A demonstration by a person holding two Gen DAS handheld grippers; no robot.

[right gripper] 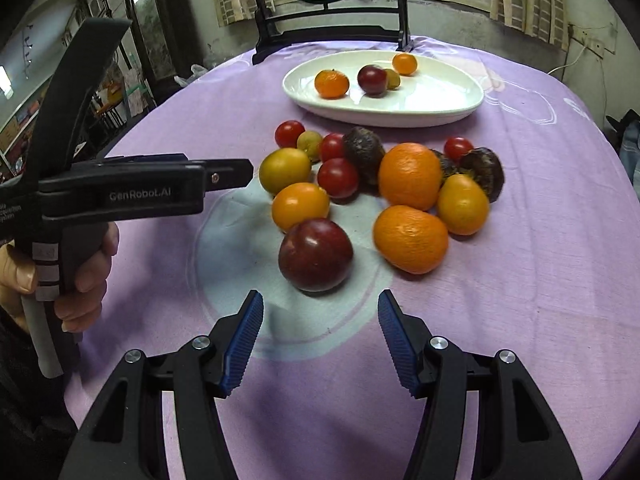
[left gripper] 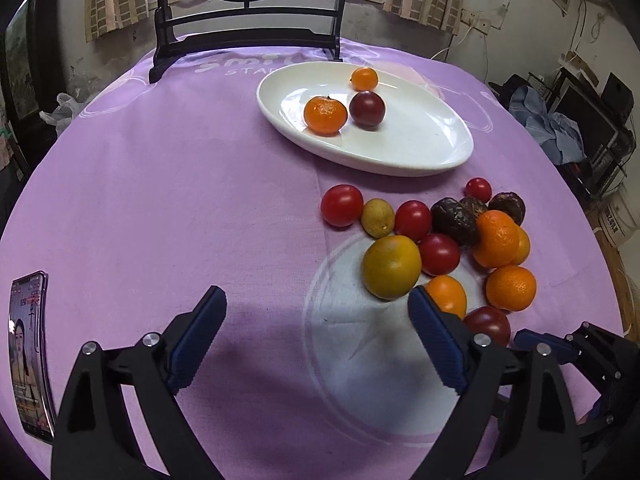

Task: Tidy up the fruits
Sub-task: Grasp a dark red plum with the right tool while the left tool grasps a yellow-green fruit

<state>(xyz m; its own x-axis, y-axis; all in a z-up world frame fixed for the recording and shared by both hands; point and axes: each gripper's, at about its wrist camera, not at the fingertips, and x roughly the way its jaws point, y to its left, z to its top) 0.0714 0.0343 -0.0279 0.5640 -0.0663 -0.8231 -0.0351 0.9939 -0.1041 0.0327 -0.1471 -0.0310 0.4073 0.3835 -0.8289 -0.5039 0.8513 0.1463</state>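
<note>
Resting on the purple cloth-covered round table (left gripper: 160, 200), at its far left edge, a lit smartphone (left gripper: 30, 352) appears only in the left wrist view. The left gripper (left gripper: 316, 312) hangs over bare cloth with its blue-padded jaws spread wide and nothing between them; in the right wrist view it shows from the side (right gripper: 224, 172), held by the person's left hand (right gripper: 80, 276), a sight the left camera lacks. The white oval ceramic plate (left gripper: 420, 152) lies far and slightly right, its long axis running from far left to near right in the left view. On it sit a small mandarin (left gripper: 325, 115), a dark red plum (left gripper: 367, 108) and a small orange cherry tomato (left gripper: 364, 79); the right wrist view adds a small yellowish fruit (right gripper: 393, 79) behind the plum. The loose pile of fruit (right gripper: 380, 184) lies between the plate and the grippers, to the right of the left gripper's right finger. The right gripper (right gripper: 320, 312) is also open and empty, a large dark red plum (right gripper: 315, 255) just beyond its tips and a large orange (right gripper: 411, 239) to that plum's right.
</note>
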